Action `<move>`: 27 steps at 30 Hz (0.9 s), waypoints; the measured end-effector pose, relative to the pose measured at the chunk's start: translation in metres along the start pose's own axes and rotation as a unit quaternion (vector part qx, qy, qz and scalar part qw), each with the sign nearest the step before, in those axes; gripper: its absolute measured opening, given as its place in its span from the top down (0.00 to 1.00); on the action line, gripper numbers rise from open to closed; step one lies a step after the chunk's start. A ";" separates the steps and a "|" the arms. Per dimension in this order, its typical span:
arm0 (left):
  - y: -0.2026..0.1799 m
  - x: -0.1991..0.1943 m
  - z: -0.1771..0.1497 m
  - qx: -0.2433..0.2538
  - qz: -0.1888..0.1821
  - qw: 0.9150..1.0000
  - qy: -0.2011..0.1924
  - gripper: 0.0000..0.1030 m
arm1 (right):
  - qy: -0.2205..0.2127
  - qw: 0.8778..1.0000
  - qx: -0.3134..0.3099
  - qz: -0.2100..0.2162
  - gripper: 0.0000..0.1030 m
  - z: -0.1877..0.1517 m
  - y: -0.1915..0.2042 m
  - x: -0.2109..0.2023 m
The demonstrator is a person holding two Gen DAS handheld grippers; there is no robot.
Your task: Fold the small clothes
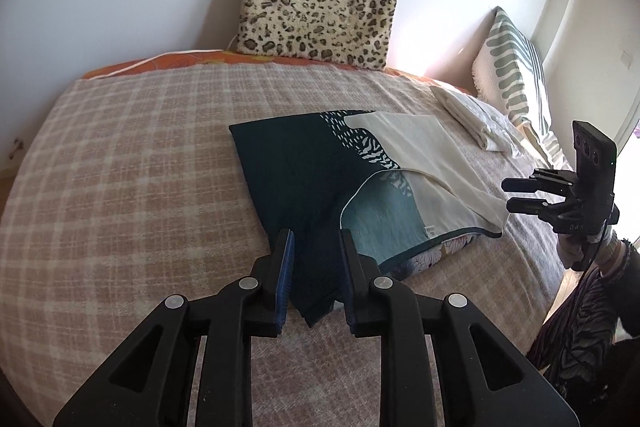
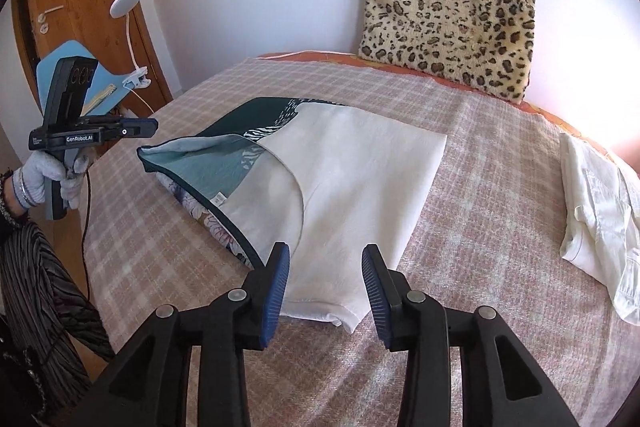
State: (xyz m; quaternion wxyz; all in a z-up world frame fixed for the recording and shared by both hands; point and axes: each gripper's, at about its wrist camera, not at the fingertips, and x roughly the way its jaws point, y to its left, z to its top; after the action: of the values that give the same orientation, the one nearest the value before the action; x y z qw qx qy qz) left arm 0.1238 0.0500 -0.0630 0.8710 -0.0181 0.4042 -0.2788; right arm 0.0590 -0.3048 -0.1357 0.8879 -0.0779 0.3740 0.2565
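Garment work sits between folds: a teal, dark green and cream top [image 1: 352,195] lies partly folded in the middle of the checked blanket [image 1: 140,167], its cream side turned over the patterned side.

The left gripper [image 1: 316,277] hovers low over the near dark-green corner, fingers apart with the cloth showing between them; I cannot tell whether the pads touch the fabric. The right gripper [image 2: 326,287] hangs over the near cream corner [image 2: 340,315], its fingers also spread wide and clamped on nothing. From the left wrist view that gripper appears off the right edge of the bed, well apart from the cloth.

A white shirt [image 2: 600,223], already bundled, rests at the far right, near a striped pillow [image 1: 516,79]. A leopard-print cushion [image 2: 448,11] leans on the far wall.

My reading is that the step in hand is taking hold for the next fold. That calls for each gripper to drop onto its near corner, pinch all layers together, then carry the near edge toward the far edge evenly, so the cream flap does not slide off the layers beneath.
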 end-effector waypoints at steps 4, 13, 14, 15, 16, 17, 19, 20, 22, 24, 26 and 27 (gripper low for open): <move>-0.028 0.023 -0.018 0.045 -0.026 0.997 0.054 0.81 | 0.017 0.999 -0.043 -0.014 0.58 -0.009 0.010 0.007; -0.047 0.015 -0.029 0.084 -0.030 0.994 0.065 0.81 | 0.047 0.998 0.004 -0.033 0.69 -0.014 -0.021 0.006; -0.044 0.010 -0.025 0.073 -0.032 0.995 0.055 0.81 | 0.039 0.999 0.025 -0.026 0.65 -0.013 -0.027 0.004; -0.042 0.006 -0.020 0.062 -0.037 0.996 0.044 0.81 | 0.033 0.998 0.046 -0.013 0.66 -0.010 -0.034 0.003; -0.039 0.001 -0.016 0.051 -0.039 0.997 0.031 0.81 | 0.028 0.997 0.065 -0.004 0.66 -0.007 -0.040 0.004; -0.038 -0.003 -0.011 0.040 -0.042 0.998 0.016 0.81 | 0.022 0.996 0.084 0.000 0.66 -0.005 -0.047 0.004; -0.035 -0.006 -0.003 0.026 -0.038 0.999 -0.005 0.81 | 0.011 0.993 0.117 0.003 0.65 0.003 -0.060 0.008; -0.034 -0.004 0.002 0.021 -0.034 0.999 -0.010 0.81 | 0.006 0.991 0.133 0.003 0.65 0.008 -0.066 0.011; -0.034 0.005 0.008 0.016 -0.029 0.999 -0.009 0.81 | 0.000 0.986 0.167 0.004 0.59 0.018 -0.080 0.019; -0.036 0.018 0.011 0.020 -0.021 1.000 -0.003 0.81 | -0.002 0.979 0.204 0.017 0.58 0.028 -0.095 0.031; -0.040 0.029 0.013 0.025 -0.009 1.000 0.002 0.81 | -0.001 0.971 0.239 0.027 0.58 0.034 -0.109 0.044; -0.041 0.034 0.015 0.025 -0.008 1.000 0.003 0.81 | -0.003 0.966 0.255 0.032 0.58 0.037 -0.115 0.049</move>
State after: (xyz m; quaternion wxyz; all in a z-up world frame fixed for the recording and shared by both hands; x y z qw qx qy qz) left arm 0.1329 -0.0045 -0.0664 0.8675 0.0011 0.3998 -0.2959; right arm 0.1703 -0.3716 -0.1501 0.8708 0.1640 0.4266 0.1812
